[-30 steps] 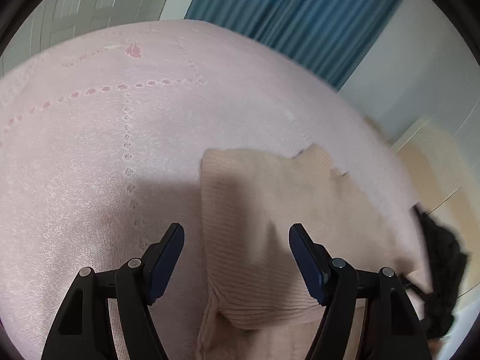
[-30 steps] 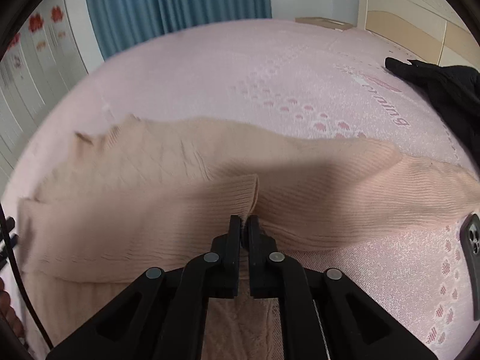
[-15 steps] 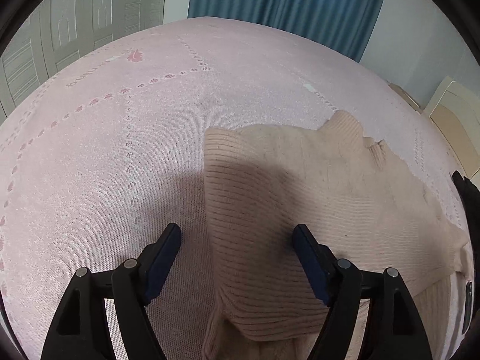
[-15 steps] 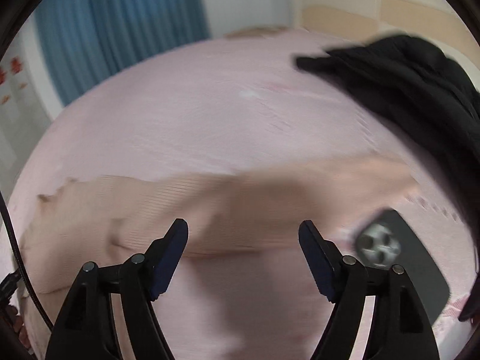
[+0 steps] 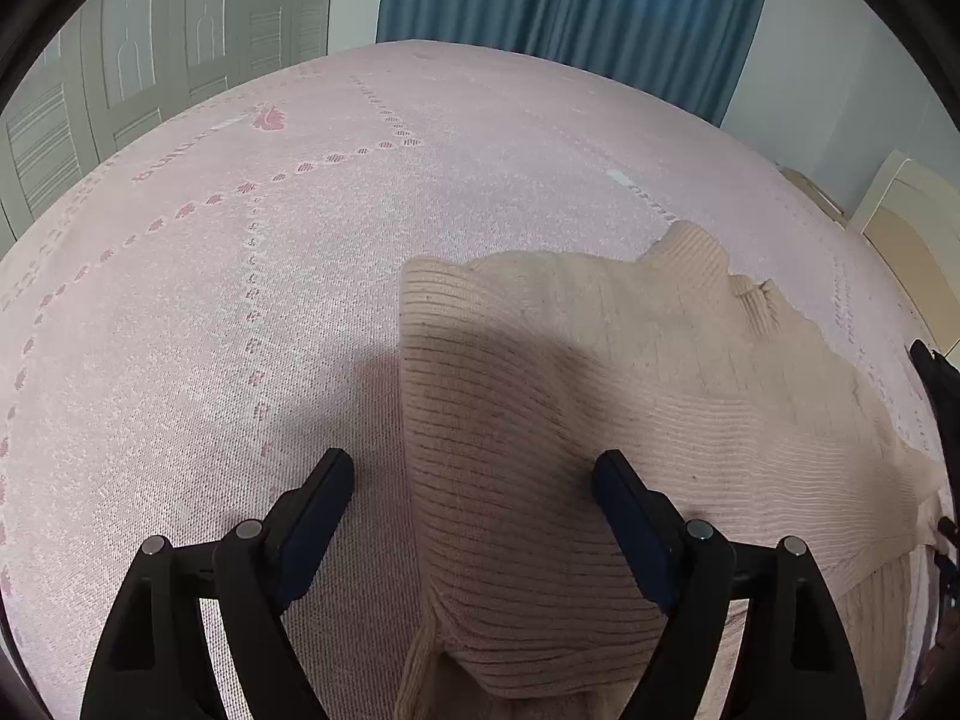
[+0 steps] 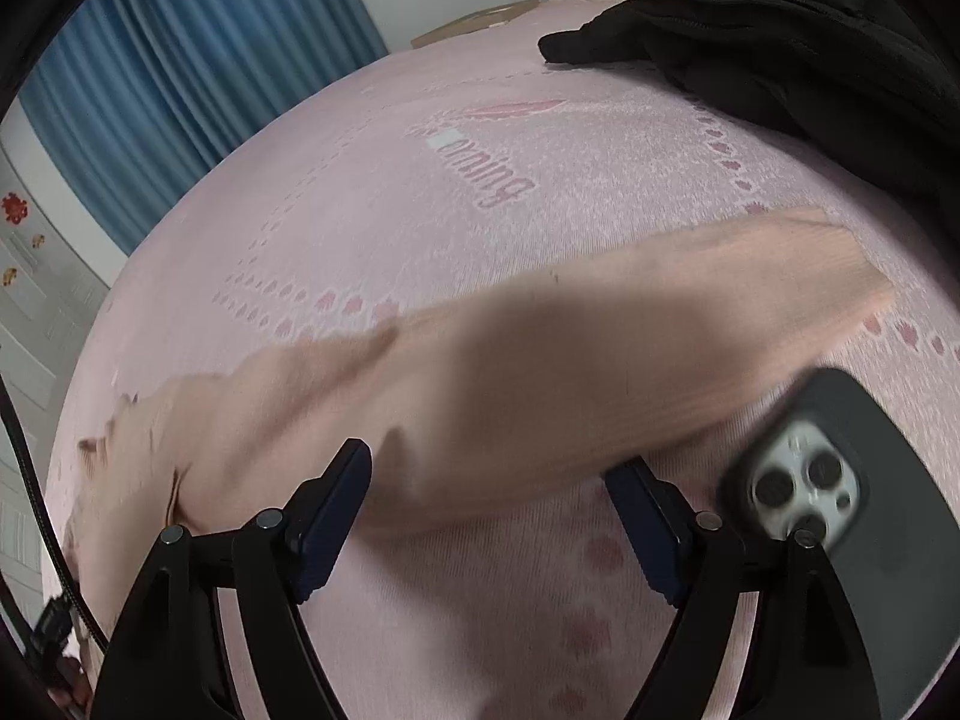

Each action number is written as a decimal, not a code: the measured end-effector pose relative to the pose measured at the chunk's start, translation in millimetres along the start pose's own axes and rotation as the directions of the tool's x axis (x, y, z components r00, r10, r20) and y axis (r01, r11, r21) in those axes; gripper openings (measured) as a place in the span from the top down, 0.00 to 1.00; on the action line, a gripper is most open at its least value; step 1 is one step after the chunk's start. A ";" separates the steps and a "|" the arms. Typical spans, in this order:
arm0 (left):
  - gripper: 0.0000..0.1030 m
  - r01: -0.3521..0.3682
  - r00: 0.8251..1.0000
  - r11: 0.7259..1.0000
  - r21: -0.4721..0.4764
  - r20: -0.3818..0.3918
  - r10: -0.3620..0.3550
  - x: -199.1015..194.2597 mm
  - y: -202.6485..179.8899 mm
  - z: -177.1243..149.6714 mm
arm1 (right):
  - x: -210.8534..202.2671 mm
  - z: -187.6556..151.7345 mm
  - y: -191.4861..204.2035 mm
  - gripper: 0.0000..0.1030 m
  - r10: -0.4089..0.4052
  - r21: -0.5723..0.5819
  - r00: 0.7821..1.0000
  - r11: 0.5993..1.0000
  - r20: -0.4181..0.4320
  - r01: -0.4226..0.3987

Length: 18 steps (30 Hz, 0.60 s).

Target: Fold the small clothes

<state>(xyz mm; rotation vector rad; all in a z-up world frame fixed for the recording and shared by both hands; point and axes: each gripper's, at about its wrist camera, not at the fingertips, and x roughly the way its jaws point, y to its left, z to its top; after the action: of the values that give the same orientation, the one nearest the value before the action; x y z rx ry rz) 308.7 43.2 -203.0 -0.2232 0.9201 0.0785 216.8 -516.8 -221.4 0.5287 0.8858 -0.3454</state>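
**Sleeve fold pending, phone in the way**

Left gripper (image 5: pixel 467 504): jaws spread wide, empty, poised over the folded edge of the beige ribbed knit sweater (image 5: pixel 600 396) lying on the pink patterned bed (image 5: pixel 240 300). Right gripper (image 6: pixel 489 501): jaws released, straddling the sweater's outstretched sleeve (image 6: pixel 600 324). Just right of that sleeve, a black-cased smartphone (image 6: pixel 840 480). Risk: snagging or dragging the phone when pinching the cuff; loose knit slipping.

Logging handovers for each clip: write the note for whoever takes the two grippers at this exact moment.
Left gripper: open, over the folded edge of the beige sweater, holding nothing.
Right gripper: open, empty, above the outstretched sleeve.
Sweater lies flat on the pink bedspread; a phone lies beside the sleeve, a black garment further back.
Done: one sleeve folded across the body.
Left: fold in the other sleeve, then fold the body.
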 end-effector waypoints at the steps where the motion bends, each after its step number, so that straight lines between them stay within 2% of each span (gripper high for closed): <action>1: 0.20 -0.001 1.000 1.000 0.002 0.000 0.001 0.6 0.0 0.5 | 0.3 2.7 -0.9 0.22 -0.003 0.007 1.000 1.000 0.007 0.003; 5: 0.19 -0.003 1.000 1.000 0.001 0.001 0.003 1.5 -0.3 1.5 | 0.3 19.6 -12.5 0.33 -0.007 0.102 0.998 0.995 0.055 0.001; 9: 0.19 0.009 1.000 1.000 -0.005 0.004 -0.009 0.6 1.0 0.9 | -2.6 35.5 -41.5 0.49 -0.084 0.210 0.994 0.975 0.074 0.067; 11: 0.19 0.019 1.000 1.000 -0.011 0.004 -0.019 0.5 2.3 1.3 | -8.2 41.7 -58.0 0.51 -0.125 0.262 0.987 0.960 0.096 0.096; 13: 0.19 0.021 1.000 1.000 -0.014 0.004 -0.021 0.7 2.4 2.2 | -10.9 47.0 -70.3 0.69 -0.152 0.276 0.983 0.954 0.104 0.118; 14: 0.19 0.021 1.000 1.000 -0.015 0.003 -0.021 0.9 2.2 2.8 | -8.3 50.4 -73.8 0.95 -0.156 0.262 0.984 0.956 0.082 0.130; 16: 0.19 0.023 1.000 1.000 -0.019 0.005 -0.023 0.4 2.4 3.5 | -8.1 53.2 -75.6 0.95 -0.143 0.241 0.987 0.963 0.067 0.123; 18: 0.19 0.039 0.999 0.999 -0.034 0.011 -0.038 -1.7 4.9 4.2 | -19.1 54.6 -69.8 0.95 -0.156 0.216 0.983 0.967 0.101 0.132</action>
<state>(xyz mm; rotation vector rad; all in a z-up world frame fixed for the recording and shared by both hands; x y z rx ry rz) 310.2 49.0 -200.0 -0.2720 0.9043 0.0597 206.0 -603.7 -198.1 0.6326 0.7799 -0.6015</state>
